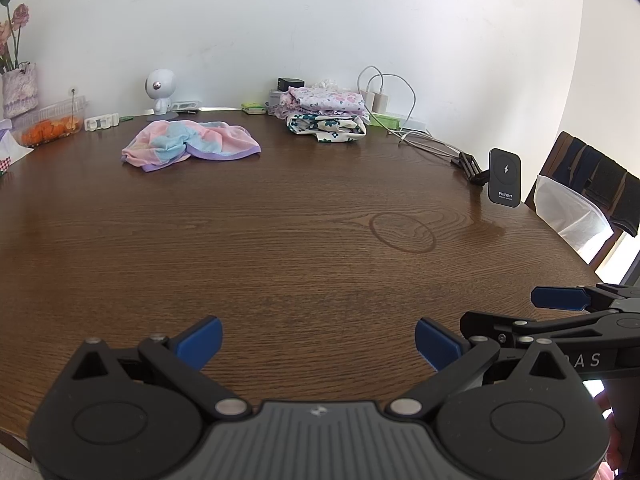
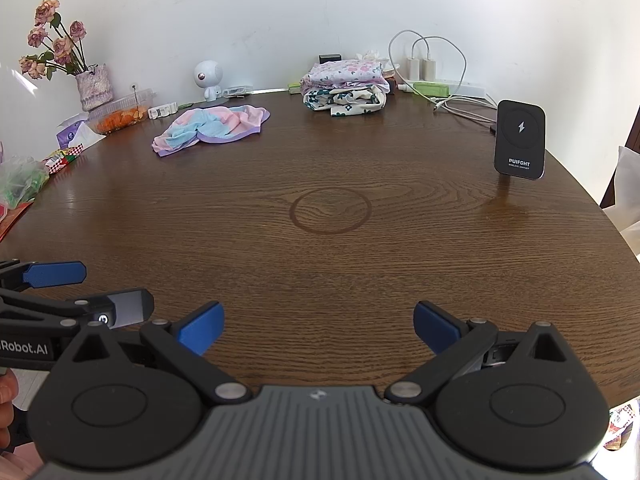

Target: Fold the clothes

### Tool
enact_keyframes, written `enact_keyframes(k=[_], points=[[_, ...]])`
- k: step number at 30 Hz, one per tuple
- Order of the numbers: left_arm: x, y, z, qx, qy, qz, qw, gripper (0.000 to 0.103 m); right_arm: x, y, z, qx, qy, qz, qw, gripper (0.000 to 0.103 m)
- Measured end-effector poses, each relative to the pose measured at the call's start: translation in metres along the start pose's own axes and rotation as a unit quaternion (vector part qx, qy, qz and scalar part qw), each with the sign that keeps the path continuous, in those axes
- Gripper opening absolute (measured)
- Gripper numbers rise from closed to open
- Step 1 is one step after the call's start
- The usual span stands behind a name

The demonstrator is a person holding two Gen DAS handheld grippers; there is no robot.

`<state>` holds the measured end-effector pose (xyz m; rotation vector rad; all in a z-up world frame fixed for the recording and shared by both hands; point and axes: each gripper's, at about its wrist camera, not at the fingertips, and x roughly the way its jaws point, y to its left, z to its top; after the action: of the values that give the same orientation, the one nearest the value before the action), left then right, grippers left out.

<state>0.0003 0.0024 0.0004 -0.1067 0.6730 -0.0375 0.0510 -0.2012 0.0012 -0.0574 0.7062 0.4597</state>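
Left gripper (image 1: 318, 343): spread, empty, over near desk edge.
Right gripper (image 2: 318, 327): spread, empty, beside it.
Crumpled pink-and-blue pastel cloth (image 1: 191, 143): far edge of brown wooden desk (image 1: 280, 240).

One crumpled pastel garment (image 1: 191, 143); two folded floral garments (image 1: 326, 114) stacked; two tools; one wireless charger (image 2: 520, 140).

The tabletop (image 2: 320, 264) is dark wood with plain grain and a soft sheen. At eleven o'clock a crumpled garment (image 2: 210, 128) is thin pastel cloth. The folded clothes (image 2: 346, 86) at twelve are matt floral cotton. The charger (image 2: 520, 140) at two is smooth black plastic. Claw fingertips (image 2: 202, 328) are matt blue.
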Motion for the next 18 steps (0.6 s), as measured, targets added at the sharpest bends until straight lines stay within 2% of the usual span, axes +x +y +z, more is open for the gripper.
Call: enact_keyframes(k=[18], points=[[0.0023,0.0020,-0.0004,-0.002,0.004,0.001,1.0000,0.103,0.0042,0.0003,-0.0009,-0.002,0.004,0.002,1.000,0.103]])
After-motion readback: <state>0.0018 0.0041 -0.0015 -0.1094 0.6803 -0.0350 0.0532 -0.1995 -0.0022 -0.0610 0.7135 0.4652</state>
